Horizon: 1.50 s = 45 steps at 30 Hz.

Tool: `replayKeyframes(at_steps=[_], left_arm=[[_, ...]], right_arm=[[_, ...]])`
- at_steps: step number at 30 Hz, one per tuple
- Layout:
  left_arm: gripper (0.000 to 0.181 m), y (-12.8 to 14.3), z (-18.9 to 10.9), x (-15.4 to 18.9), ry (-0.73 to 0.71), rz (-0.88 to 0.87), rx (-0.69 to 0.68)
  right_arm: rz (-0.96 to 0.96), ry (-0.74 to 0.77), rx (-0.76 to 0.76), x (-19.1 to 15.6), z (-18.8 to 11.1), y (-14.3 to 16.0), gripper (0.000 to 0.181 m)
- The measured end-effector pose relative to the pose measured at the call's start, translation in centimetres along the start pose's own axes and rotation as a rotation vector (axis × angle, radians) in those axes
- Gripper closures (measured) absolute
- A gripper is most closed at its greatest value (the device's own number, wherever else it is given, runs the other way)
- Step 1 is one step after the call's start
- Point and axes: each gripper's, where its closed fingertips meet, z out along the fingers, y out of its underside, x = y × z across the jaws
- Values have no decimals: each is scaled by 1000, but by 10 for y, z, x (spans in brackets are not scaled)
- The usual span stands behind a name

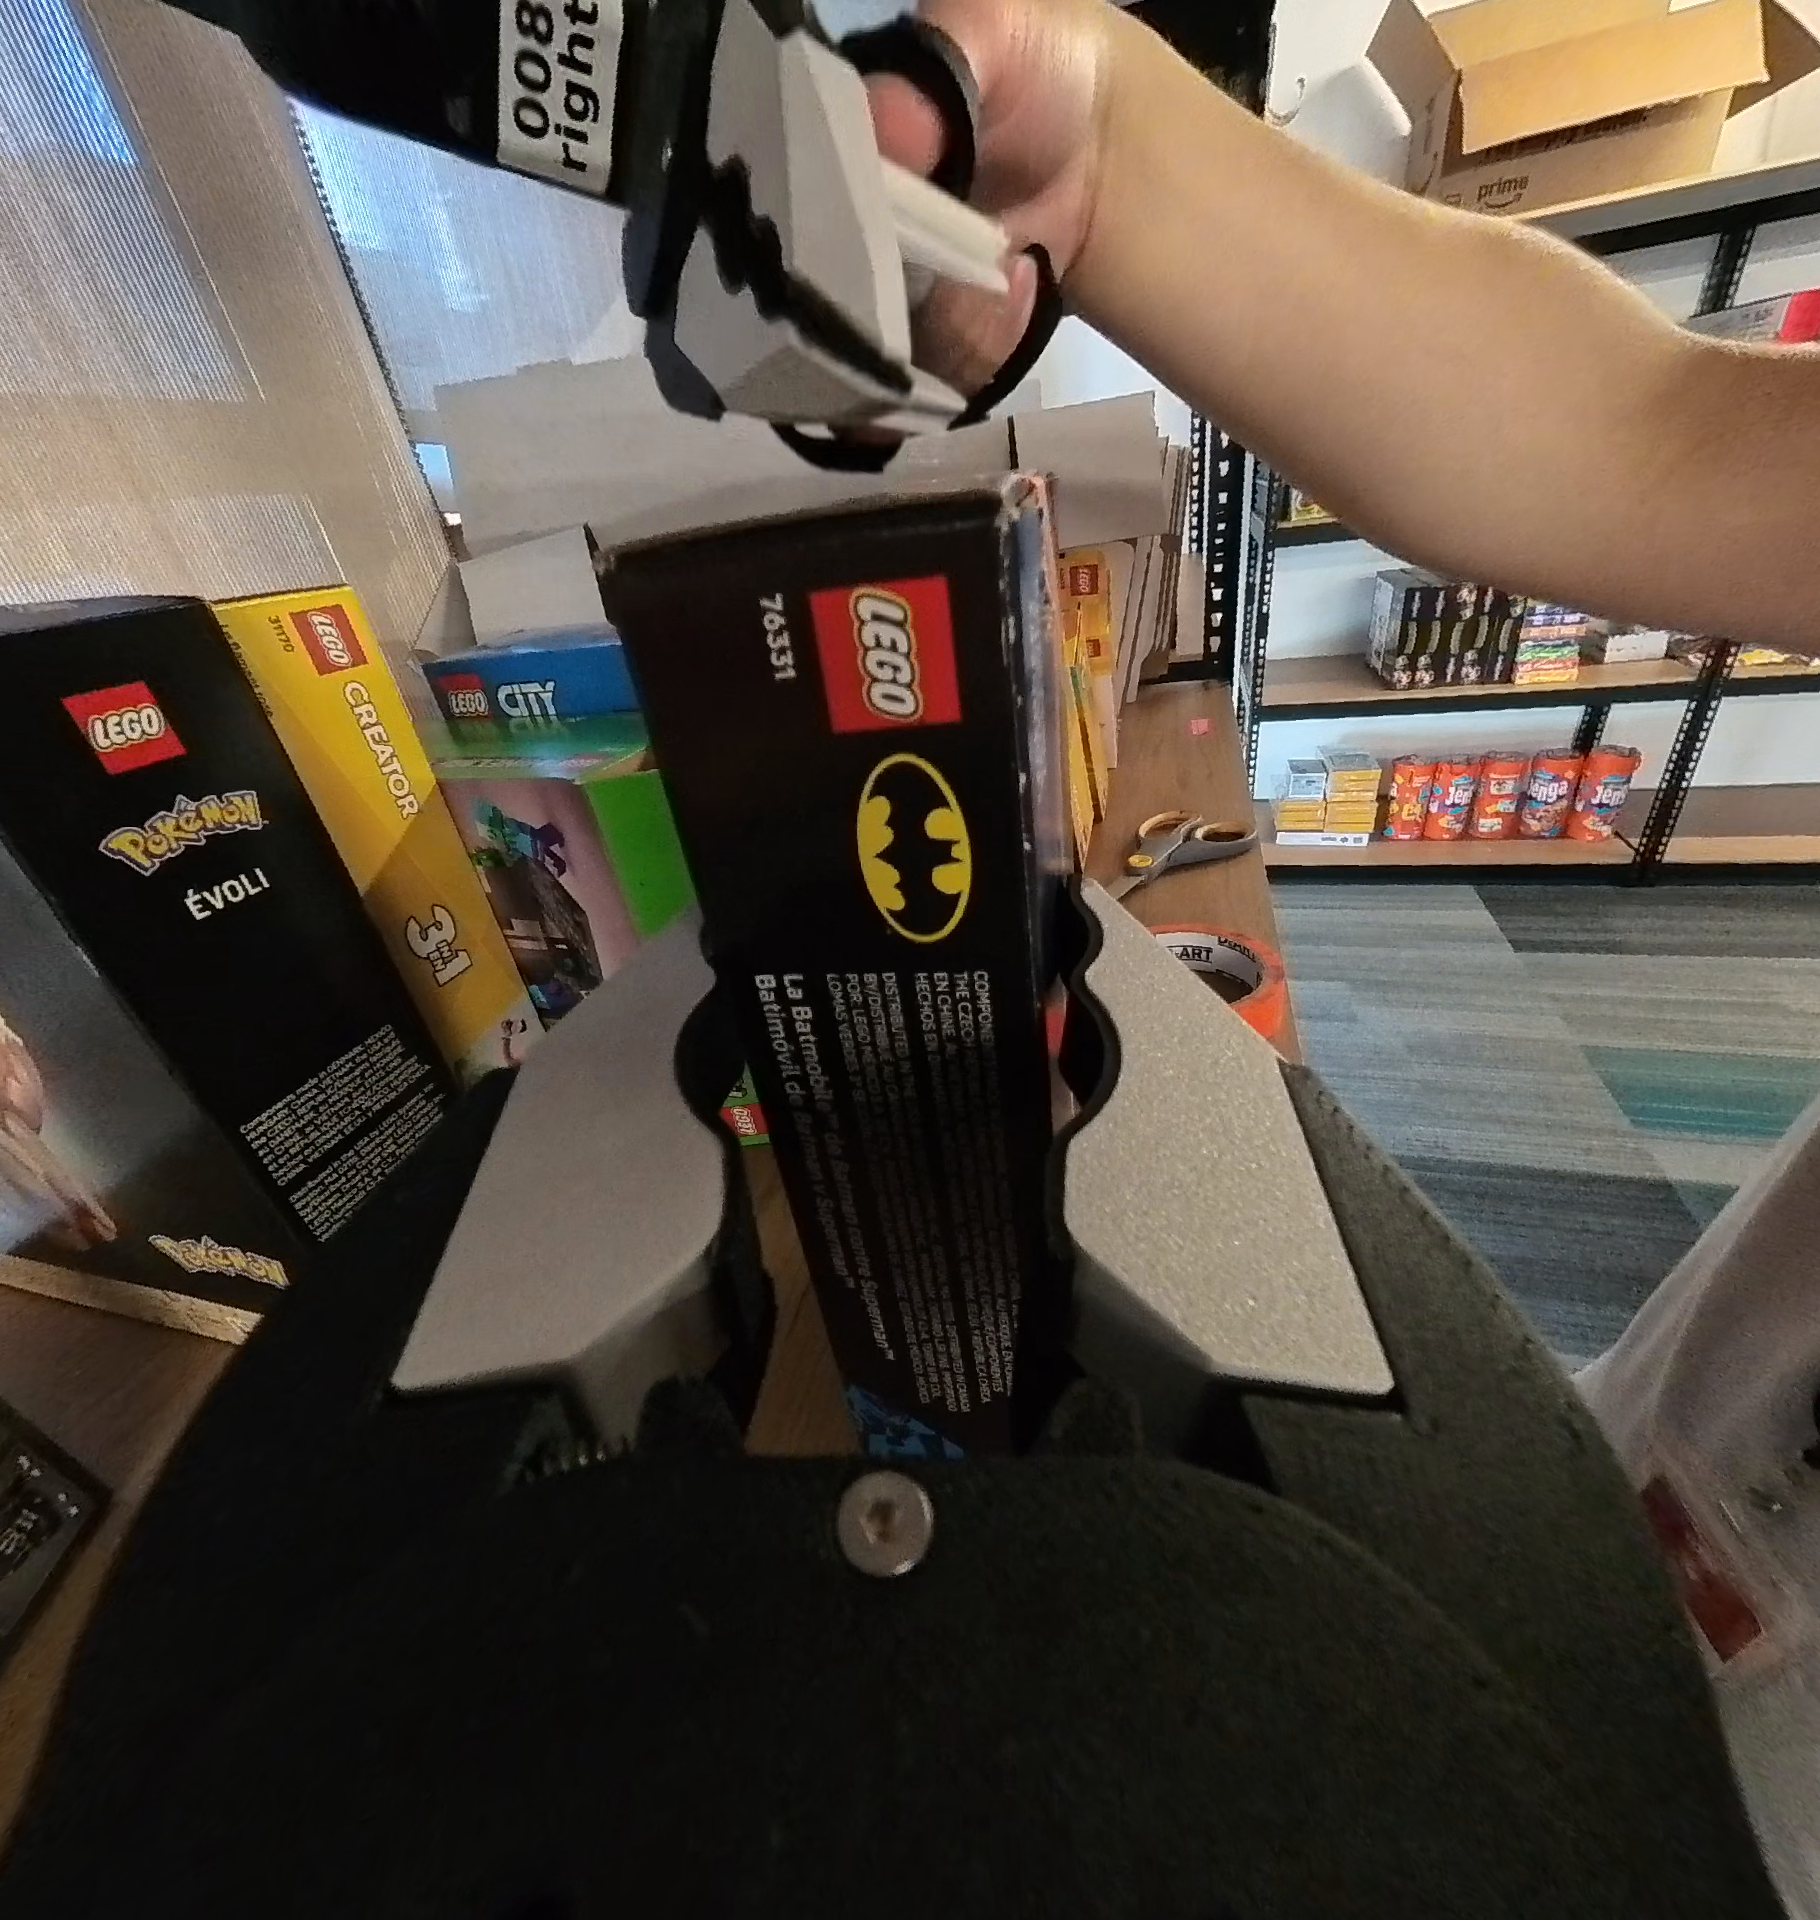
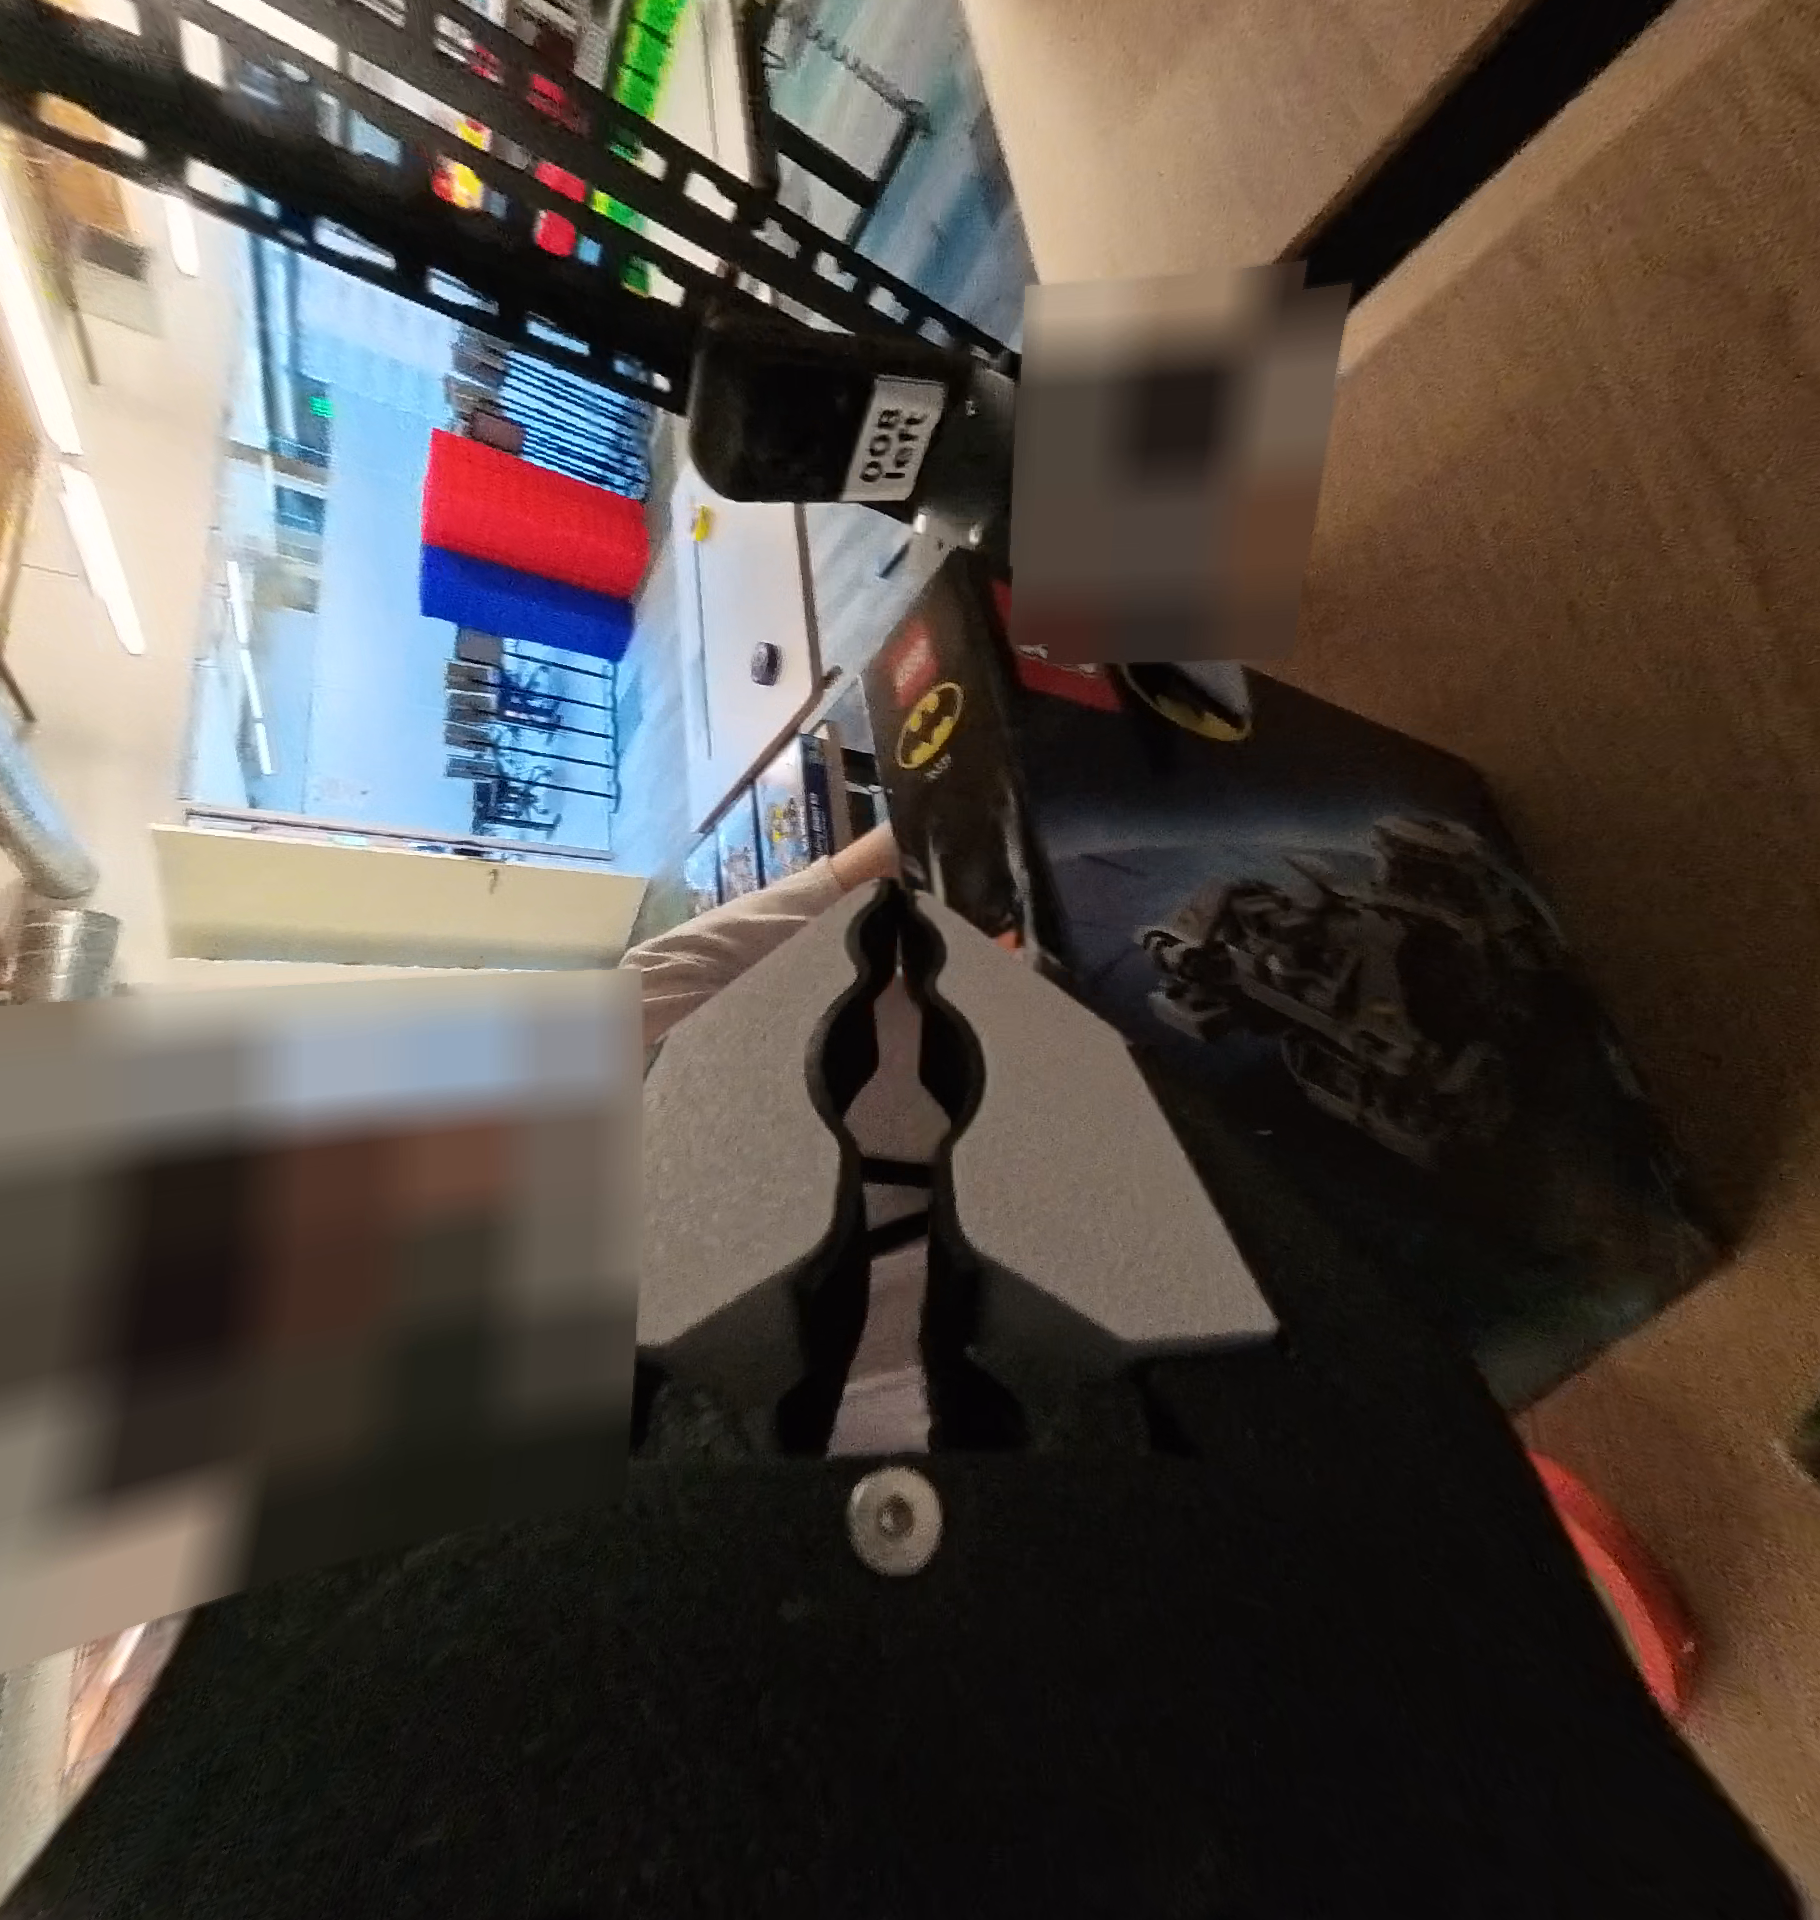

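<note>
My left gripper [image 1: 890,914] is shut on a black toy box with a yellow bat emblem [image 1: 885,727] and holds it upright by its narrow sides. The right gripper [image 1: 854,416], held by a bare hand [image 1: 999,156], hangs just above the box's top end with its fingers together. In the right wrist view my right gripper [image 2: 901,894] is shut and empty. Its tips are close to the box's narrow side [image 2: 947,790]. The box's large face with a dark vehicle picture [image 2: 1301,997] lies to the right. The left gripper's black handle [image 2: 781,426] shows beyond.
Several toy boxes stand on the wooden table [image 1: 1186,748]: a black one [image 1: 158,883], a yellow one [image 1: 386,748], a blue one [image 1: 532,686] and a green and pink one [image 1: 563,862]. Scissors [image 1: 1176,842] and an orange tape roll [image 1: 1228,977] lie right. Shelves [image 1: 1508,727] stand behind.
</note>
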Motion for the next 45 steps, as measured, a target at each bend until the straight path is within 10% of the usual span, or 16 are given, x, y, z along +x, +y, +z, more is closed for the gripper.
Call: replayKeyframes(at_steps=[35, 41, 45], left_arm=[[123, 0, -1, -1, 2, -5, 0], [123, 0, -1, 0, -2, -6, -7], [123, 0, -1, 0, -5, -9, -4]], right_arm=[[-8, 41, -110, 4, 5, 20, 181], [-100, 69, -181, -2, 11, 28, 181], [-486, 300, -162, 0, 14, 35, 181]])
